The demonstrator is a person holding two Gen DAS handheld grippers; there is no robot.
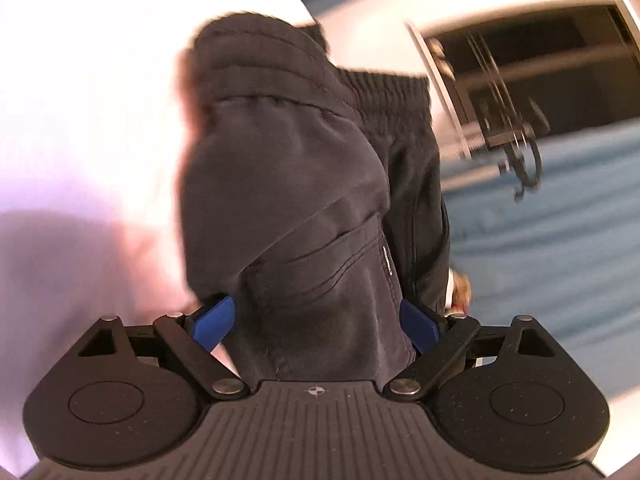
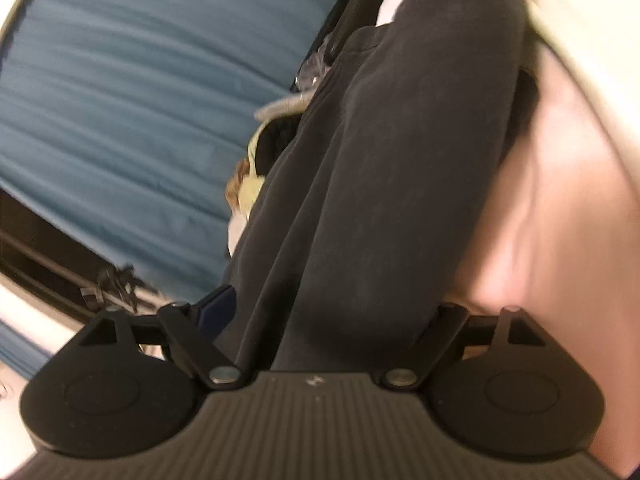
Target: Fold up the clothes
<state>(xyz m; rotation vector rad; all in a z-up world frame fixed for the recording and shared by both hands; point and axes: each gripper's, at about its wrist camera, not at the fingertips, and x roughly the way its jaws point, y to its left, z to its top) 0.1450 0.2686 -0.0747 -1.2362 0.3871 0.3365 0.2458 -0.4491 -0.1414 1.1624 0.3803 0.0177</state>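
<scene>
The left tool (image 1: 316, 320) has its blue pads (image 1: 212, 320) spread wide, with the dark trousers (image 1: 288, 184) bunched between them; whether they pinch it, I cannot tell. A small tag (image 1: 386, 260) by the pocket is too blurred to read. The right tool (image 2: 326, 312) likewise straddles the trousers (image 2: 380, 160), grip unclear. Behind lie a blue sheet (image 2: 120, 100) and pale pink fabric (image 2: 560, 200).

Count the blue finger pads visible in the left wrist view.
2: one pad left of the dark garment, one pad right of it. The cloth partly covers both.
</scene>
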